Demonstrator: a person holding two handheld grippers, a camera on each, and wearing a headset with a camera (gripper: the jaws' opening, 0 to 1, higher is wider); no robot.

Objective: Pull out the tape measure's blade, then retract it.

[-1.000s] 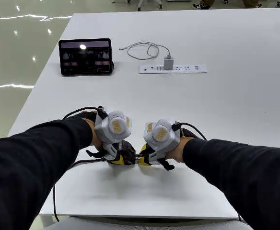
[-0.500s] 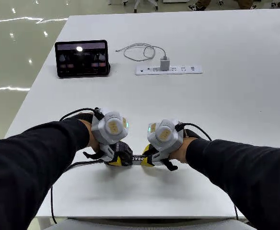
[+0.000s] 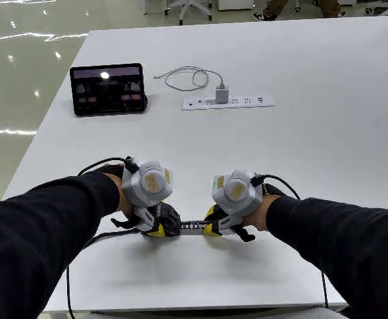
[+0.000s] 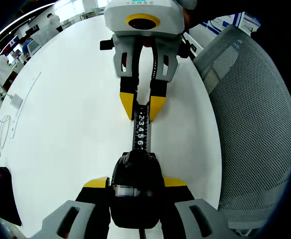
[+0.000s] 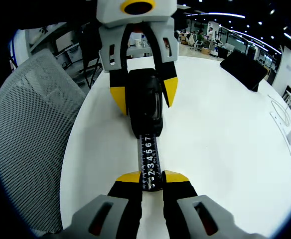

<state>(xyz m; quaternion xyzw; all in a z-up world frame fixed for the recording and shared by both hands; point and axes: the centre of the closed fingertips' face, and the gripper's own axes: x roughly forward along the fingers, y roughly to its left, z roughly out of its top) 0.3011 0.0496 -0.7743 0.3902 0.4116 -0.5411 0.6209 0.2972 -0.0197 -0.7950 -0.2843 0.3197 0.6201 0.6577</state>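
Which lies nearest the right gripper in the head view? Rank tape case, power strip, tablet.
1. Tape case, just left of the right gripper, joined to it by the blade.
2. Power strip, ahead, farther back.
3. Tablet, far back left.

Sleeves (image 3: 41, 226): you wear long black ones, at 7 and 5 o'clock.
Left gripper (image 3: 162, 228): pale grey housing, round yellow patch, black jaws tipped yellow.
Right gripper (image 3: 211, 229): matches your left.
Cables (image 3: 93, 165): black, one leaving each housing.
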